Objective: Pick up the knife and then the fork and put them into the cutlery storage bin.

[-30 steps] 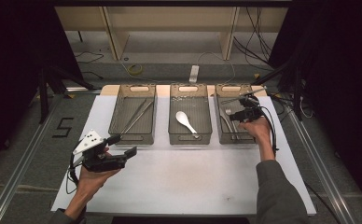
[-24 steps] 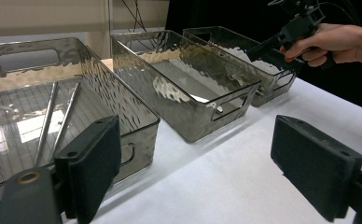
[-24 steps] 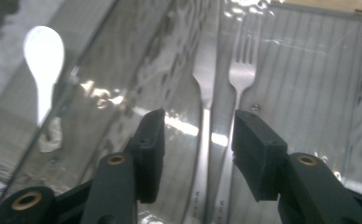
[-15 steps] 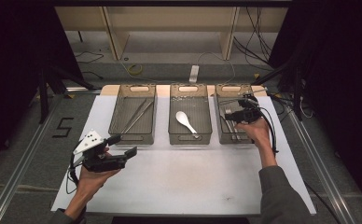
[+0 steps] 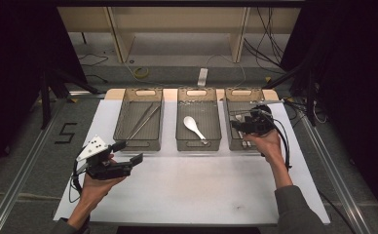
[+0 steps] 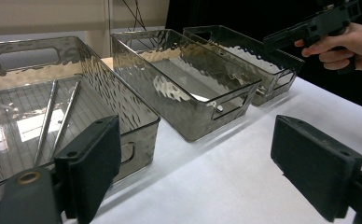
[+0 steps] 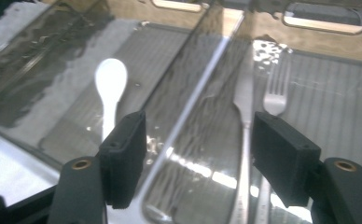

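Note:
My right gripper (image 5: pixel 236 124) hovers over the near end of the right tray (image 5: pixel 228 105). Its jaws have just been opening and stand open with nothing between them. Beneath it, in the right gripper view (image 7: pixel 198 149), a metal fork (image 7: pixel 274 93) and a second metal utensil (image 7: pixel 243 100) lie flat in that tray. A white spoon (image 5: pixel 194 127) lies in the middle tray (image 5: pixel 179 141). My left gripper (image 5: pixel 128 152) is held above the white mat in front of the left tray (image 5: pixel 120 119), open and empty (image 6: pixel 193 158). Two metal sticks (image 6: pixel 53 116) rest in the left tray.
The three clear dark trays stand side by side at the far edge of the white mat (image 5: pixel 192 185). A cable (image 5: pixel 287 146) trails from the right gripper along the forearm. Wooden shelving legs and loose cables lie beyond the table.
The right hand has drawn back a little toward the near end of the right tray and lifted slightly. The left hand has kept still.

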The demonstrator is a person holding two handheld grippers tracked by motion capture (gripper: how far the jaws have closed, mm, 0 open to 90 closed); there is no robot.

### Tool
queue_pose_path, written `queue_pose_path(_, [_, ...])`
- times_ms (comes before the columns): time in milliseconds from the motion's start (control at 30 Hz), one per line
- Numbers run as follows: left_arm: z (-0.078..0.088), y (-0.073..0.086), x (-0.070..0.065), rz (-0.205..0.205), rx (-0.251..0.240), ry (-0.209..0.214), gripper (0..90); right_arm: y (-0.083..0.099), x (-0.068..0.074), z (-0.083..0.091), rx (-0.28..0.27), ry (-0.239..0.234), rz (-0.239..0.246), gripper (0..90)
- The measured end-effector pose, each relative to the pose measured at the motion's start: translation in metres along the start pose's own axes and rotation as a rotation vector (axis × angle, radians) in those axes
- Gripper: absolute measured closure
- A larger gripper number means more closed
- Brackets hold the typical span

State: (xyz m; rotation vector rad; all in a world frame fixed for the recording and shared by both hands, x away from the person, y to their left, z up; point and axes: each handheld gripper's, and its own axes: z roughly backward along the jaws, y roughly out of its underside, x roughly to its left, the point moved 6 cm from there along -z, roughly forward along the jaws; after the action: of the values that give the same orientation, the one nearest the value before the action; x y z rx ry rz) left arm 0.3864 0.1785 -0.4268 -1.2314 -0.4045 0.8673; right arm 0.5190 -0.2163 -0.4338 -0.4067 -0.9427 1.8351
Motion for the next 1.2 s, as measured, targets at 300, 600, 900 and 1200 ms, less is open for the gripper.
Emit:
queue_pose_path(300, [0.000,0.000,0.000,0.000,0.000,0.001,15.7,0.004,0.020,0.012,-0.064,-0.034,0.034,33.6])
queue_pose_path(600, [0.000,0.000,-0.001,0.002,0.000,0.004,15.7,0.013,0.039,0.018,-0.104,-0.078,0.057,29.2])
queue_pose_path(900, [0.000,0.000,-0.001,0.003,0.001,0.003,15.7,0.017,0.055,0.030,-0.151,-0.121,0.070,26.9])
queue_pose_path(1200, [0.000,0.000,0.000,0.005,0.002,-0.001,15.7,0.025,0.067,0.034,-0.167,-0.151,0.084,26.8])
